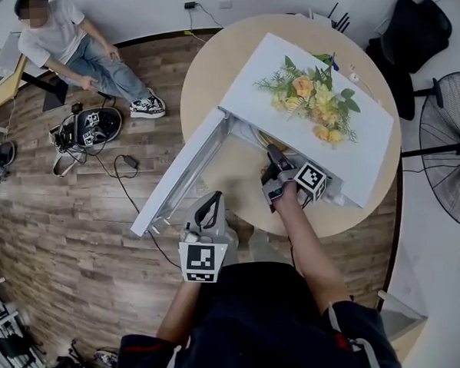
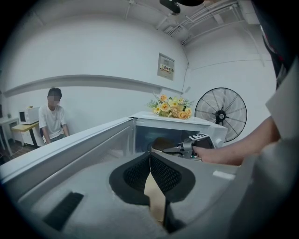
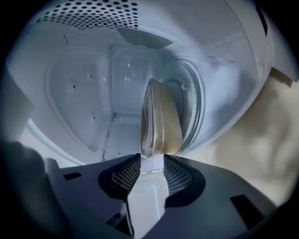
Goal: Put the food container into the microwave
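Observation:
The white microwave (image 1: 248, 94) stands on the round table (image 1: 209, 73) with its door (image 1: 180, 178) swung wide open to the left. My right gripper (image 1: 273, 160) reaches into the cavity and is shut on the edge of the food container (image 3: 159, 116), a clear-lidded tub with brownish contents. The tub is seen edge-on over the glass turntable (image 3: 196, 102); I cannot tell if it touches the turntable. In the right gripper view the right gripper (image 3: 152, 161) pinches the tub's rim. My left gripper (image 1: 210, 207) hangs shut and empty before the table edge, pointing at the opening, where the container (image 2: 161, 143) shows.
Yellow flowers (image 1: 312, 98) lie on the microwave's top. A person (image 1: 69, 42) sits at the far left, with cables and gear (image 1: 89, 129) on the wood floor. A standing fan (image 1: 451, 152) and a black chair (image 1: 418, 27) are to the right of the table.

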Demonstrator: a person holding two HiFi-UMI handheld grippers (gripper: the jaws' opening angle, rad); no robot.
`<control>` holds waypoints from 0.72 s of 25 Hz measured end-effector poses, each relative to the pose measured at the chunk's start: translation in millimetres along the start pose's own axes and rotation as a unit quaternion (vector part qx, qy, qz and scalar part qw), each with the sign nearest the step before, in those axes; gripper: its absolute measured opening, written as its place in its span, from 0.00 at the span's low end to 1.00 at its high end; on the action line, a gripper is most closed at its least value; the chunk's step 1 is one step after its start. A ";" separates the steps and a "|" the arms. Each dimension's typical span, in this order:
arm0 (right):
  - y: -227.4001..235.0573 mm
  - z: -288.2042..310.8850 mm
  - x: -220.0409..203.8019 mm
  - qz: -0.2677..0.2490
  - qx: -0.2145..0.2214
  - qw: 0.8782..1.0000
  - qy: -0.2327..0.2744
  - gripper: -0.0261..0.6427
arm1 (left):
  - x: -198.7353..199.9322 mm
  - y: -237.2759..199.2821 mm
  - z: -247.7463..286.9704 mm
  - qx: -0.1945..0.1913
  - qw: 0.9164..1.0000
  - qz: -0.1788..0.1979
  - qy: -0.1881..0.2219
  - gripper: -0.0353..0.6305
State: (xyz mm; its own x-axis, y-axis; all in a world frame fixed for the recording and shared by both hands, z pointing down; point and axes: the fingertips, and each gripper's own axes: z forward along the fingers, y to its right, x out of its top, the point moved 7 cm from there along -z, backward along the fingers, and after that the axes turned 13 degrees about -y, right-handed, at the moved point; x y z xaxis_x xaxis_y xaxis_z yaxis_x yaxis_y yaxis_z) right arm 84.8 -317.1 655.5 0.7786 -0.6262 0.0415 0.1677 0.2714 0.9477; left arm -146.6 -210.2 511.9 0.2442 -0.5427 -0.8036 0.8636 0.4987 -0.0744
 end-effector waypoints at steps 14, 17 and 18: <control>-7.1 -10.7 -15.5 -0.013 0.005 1.000 -0.021 0.26 | 2.2 8.4 -1.8 -0.014 1.000 0.012 -0.007 0.08; -12.2 -17.8 -24.8 -0.031 -0.001 0.999 -0.040 0.24 | 6.0 11.0 -3.2 -0.016 1.000 0.011 -0.004 0.08; -14.8 -20.3 -28.1 -0.043 -0.005 0.998 -0.048 0.23 | 7.8 11.9 -3.8 -0.017 1.000 0.011 -0.002 0.08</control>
State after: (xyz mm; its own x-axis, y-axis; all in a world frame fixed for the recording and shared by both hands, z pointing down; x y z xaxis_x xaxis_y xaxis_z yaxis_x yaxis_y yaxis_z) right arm 72.7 -288.7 633.8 0.7002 -0.7139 -0.0094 0.2374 0.2204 0.9461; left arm -136.1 -205.9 502.5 0.2646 -0.5349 -0.8024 0.8430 0.5324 -0.0768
